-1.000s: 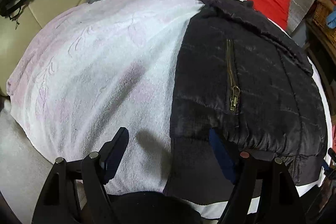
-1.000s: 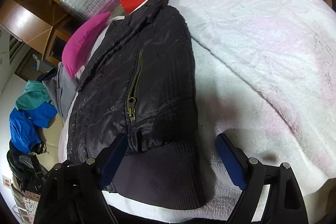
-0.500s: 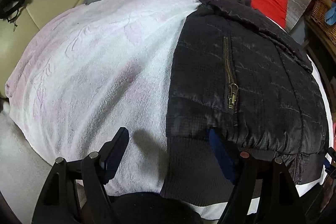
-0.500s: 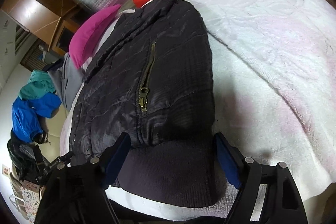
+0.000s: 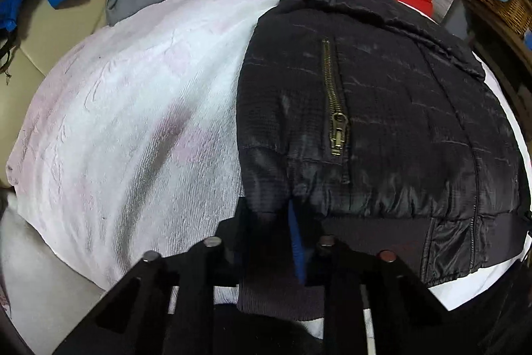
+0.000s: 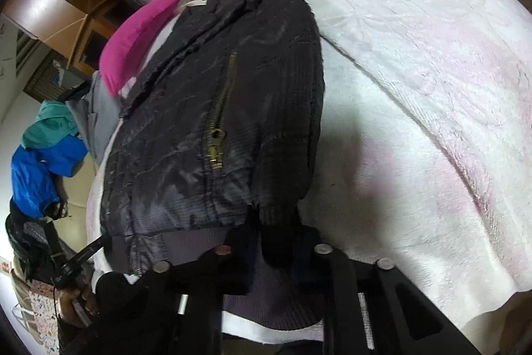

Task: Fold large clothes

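Because folding needs two firm holds, both just closed and now pinching the black jacket (image 5: 382, 108) at its ribbed bottom hem: left gripper (image 5: 276, 222) near one corner, right gripper (image 6: 276, 238) near another. Lies flat on the white blanket (image 5: 133, 108), ready for lifting over.

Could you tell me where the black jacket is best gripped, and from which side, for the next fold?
Grip the black jacket at its ribbed hem, from the near edge, one gripper per corner. It lies flat with that thin band nearest. The left gripper and right gripper have just closed there.
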